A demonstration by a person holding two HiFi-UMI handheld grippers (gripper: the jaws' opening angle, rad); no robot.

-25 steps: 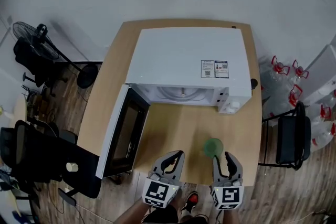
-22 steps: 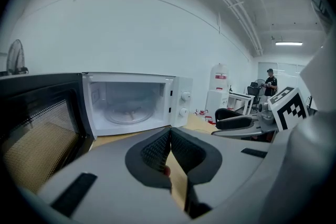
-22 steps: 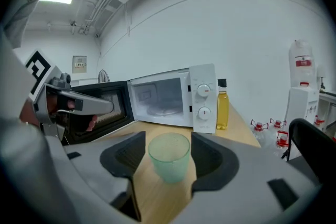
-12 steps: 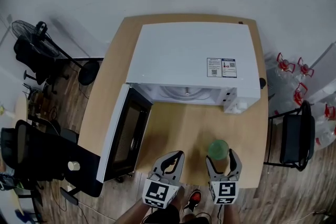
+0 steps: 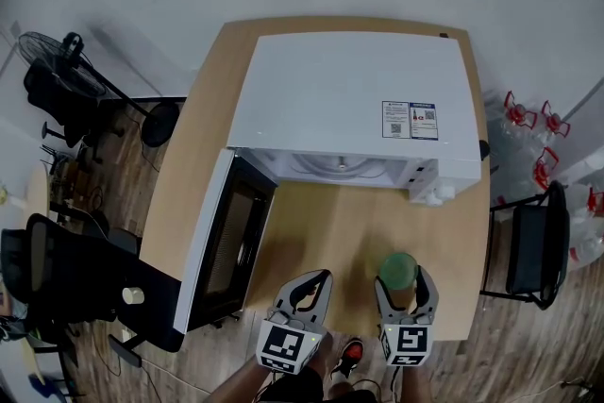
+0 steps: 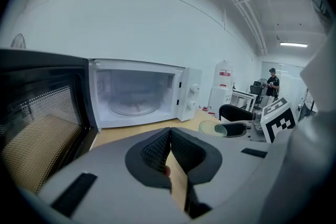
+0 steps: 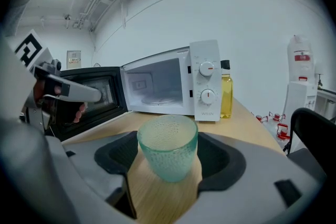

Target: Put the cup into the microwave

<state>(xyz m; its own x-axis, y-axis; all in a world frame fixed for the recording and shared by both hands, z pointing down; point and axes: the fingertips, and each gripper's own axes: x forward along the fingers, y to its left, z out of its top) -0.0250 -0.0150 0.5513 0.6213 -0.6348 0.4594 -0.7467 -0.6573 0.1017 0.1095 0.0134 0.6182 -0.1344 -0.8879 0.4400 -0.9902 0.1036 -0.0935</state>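
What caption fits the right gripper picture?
Open right gripper straddles the green cup, facing the open microwave.

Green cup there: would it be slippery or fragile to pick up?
The cup looks like stiff glass, so probably breakable if dropped. Its dimpled wall may aid grip. It seems empty and squat, so likely light and stable.

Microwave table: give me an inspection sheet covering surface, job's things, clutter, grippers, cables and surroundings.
Surface: wooden table, holding microwave and cup.
Job's things: white microwave, door open, nothing inside; green cup upright on the table.
Clutter: yellow bottle beside the microwave.
Grippers: left gripper, fingers shut, empty; right gripper, fingers open around the cup.
Cables: nothing seen on the table.
Surroundings: fan, black chair, red-capped jugs.
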